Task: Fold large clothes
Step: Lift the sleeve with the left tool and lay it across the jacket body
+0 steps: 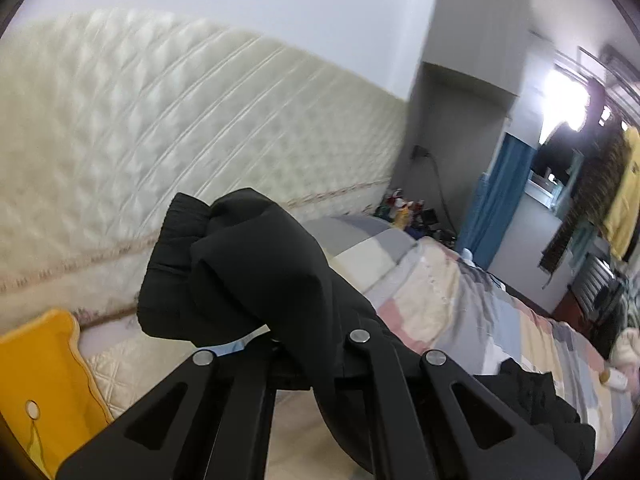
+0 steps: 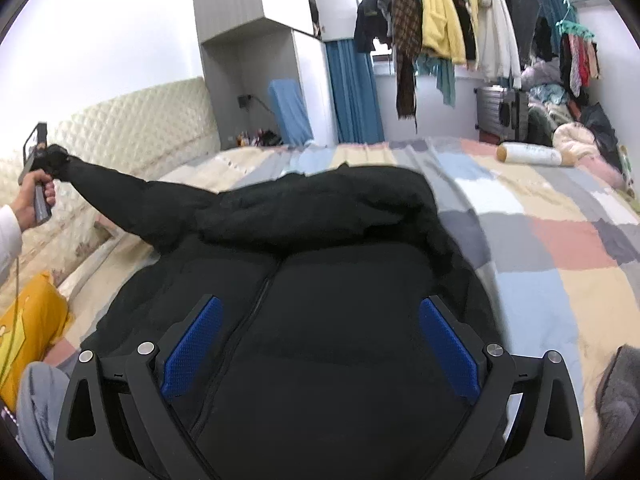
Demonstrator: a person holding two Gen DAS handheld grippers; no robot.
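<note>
While the black jacket [image 2: 320, 280] lies spread on the patchwork bedspread [image 2: 560, 248] with its zip running up the middle, one sleeve [image 2: 132, 204] is lifted off the bed and stretched out to the left. The left gripper [image 2: 40, 160] is clamped shut on the cuff [image 1: 180, 232] of that sleeve, and the fabric bunches over its closed fingers so that they are hidden in the left wrist view. A hand [image 2: 34, 200] in a white sleeve holds this gripper up in front of the cream quilted headboard [image 1: 160, 120]. The right gripper [image 2: 322, 350] hangs over the jacket's body with its blue pads [image 2: 192, 348] spread wide, one on each side of the zip, gripping nothing. A yellow pillow [image 2: 28, 320] lies at the left edge of the bed, and clothes hang on a rail [image 2: 460, 20] beyond the foot.
</note>
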